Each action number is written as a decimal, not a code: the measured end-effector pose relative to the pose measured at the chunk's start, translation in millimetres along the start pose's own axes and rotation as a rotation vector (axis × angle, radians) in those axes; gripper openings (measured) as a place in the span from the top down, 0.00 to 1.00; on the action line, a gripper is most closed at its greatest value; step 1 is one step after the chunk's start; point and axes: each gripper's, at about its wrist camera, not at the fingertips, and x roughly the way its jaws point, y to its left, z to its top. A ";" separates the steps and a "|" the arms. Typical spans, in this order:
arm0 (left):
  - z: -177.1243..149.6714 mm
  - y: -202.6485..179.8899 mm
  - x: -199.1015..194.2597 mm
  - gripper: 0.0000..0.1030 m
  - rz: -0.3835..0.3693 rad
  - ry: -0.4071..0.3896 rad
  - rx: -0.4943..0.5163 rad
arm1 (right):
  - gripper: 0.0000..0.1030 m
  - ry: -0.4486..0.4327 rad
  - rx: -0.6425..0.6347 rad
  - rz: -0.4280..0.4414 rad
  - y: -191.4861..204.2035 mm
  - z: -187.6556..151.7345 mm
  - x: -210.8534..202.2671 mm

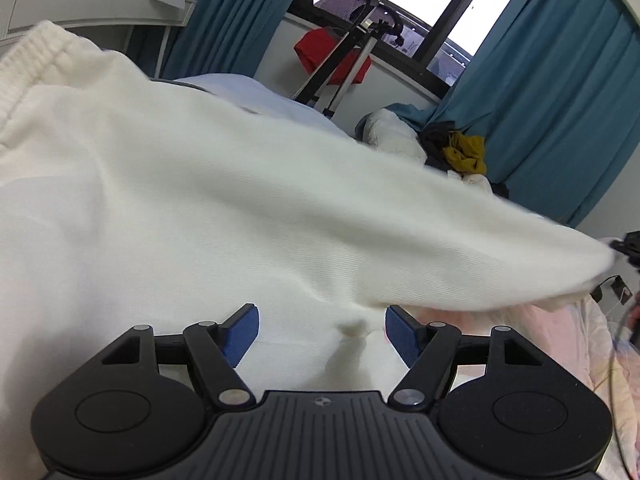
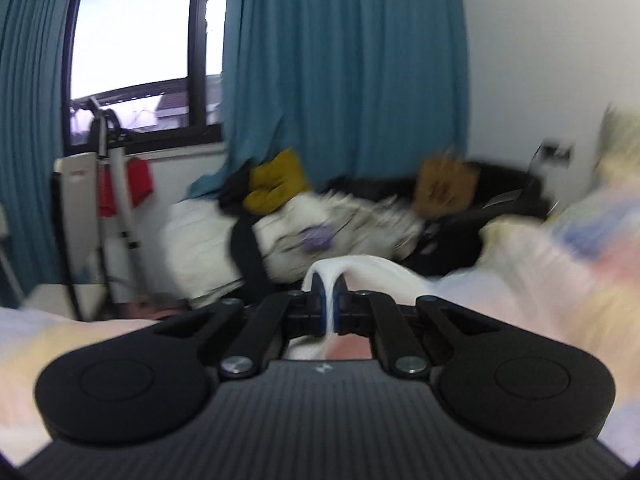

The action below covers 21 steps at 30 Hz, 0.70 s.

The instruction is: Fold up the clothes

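Observation:
A white knit garment [image 1: 208, 200] fills most of the left wrist view, its ribbed hem at the top left and one sleeve stretched out to the right edge. My left gripper [image 1: 322, 330] hovers over the cloth, open, blue pads wide apart with nothing held between them. In the right wrist view my right gripper [image 2: 329, 298] is shut on a thin fold of the white garment [image 2: 360, 268], which bunches up over the fingertips. That view is blurred by motion. A pastel bedspread [image 2: 540, 280] lies under everything.
A heap of other clothes [image 2: 280, 188], mustard, black and white, lies at the far side of the bed by the teal curtains [image 2: 344, 60]. A metal stand [image 1: 352, 64] with a red cloth stands below the window. A white desk [image 1: 92, 8] is at the far left.

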 end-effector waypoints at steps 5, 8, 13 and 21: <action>-1.2 -8.0 2.5 0.29 0.003 0.001 0.028 | 0.90 0.196 0.194 0.105 -44.5 -41.9 -5.2; -3.9 -11.5 5.9 0.29 0.000 0.000 0.046 | 0.89 0.304 0.403 0.222 -80.2 -82.8 -9.0; -12.2 -17.1 9.4 0.28 -0.021 -0.001 0.070 | 0.82 0.391 0.629 0.189 -128.7 -144.4 -47.0; -32.8 -27.0 0.4 0.27 -0.017 0.002 0.083 | 0.71 0.295 1.076 0.102 -199.4 -181.4 -53.4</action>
